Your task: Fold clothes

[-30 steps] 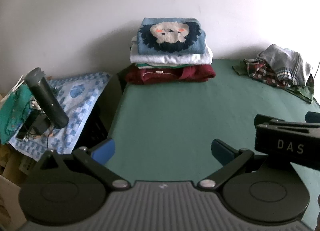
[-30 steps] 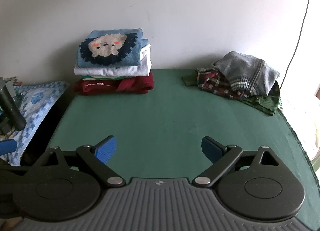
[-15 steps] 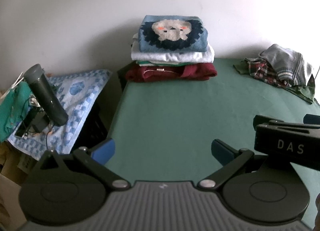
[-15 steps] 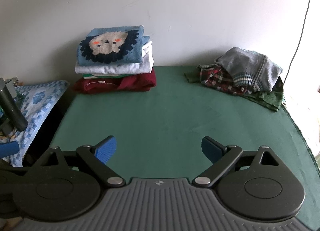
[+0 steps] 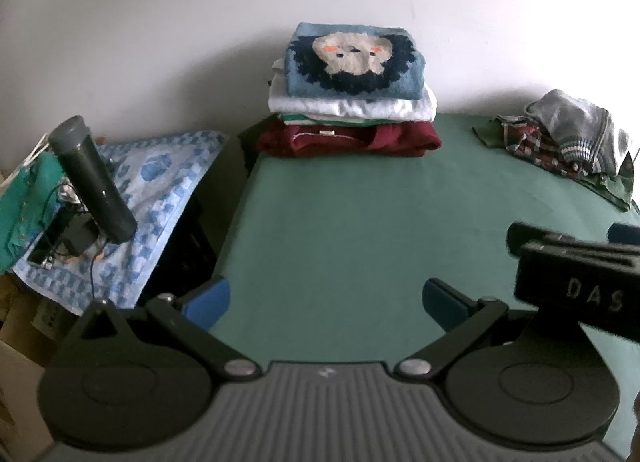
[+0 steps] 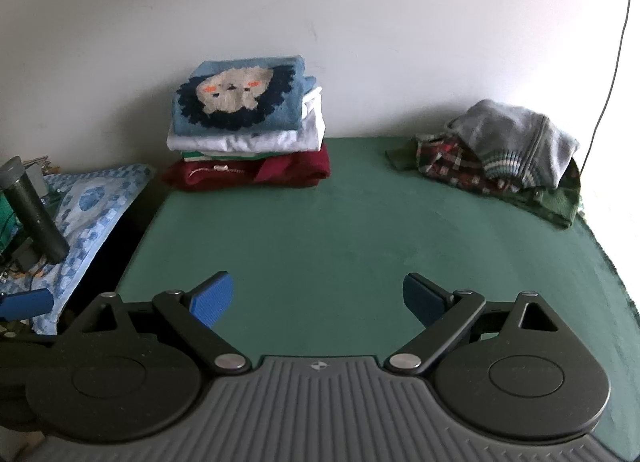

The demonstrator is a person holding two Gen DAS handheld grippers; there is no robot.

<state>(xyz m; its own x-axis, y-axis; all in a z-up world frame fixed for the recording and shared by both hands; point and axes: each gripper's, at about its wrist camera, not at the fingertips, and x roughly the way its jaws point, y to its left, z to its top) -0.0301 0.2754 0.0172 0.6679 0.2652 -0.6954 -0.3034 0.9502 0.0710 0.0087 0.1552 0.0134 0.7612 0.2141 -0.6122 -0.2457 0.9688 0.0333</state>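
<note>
Both wrist views face the wall, sharing the folded stack (image 5: pixel 352 102), seemingly distant.

Both views tilted down a bit: folded stack (image 5: pixel 352 90) & unfolded pile (image 6: pixel 500 154) sit higher in frame.

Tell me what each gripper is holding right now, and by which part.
Nothing. The left gripper and right gripper are both open and empty above the green table.

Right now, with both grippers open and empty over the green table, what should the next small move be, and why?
Probably move the right gripper forward and right toward the unfolded pile, aiming at the grey sweater on top. The folded stack at the back left looks finished, the green table between is bare, and the left gripper also holds nothing.
</note>
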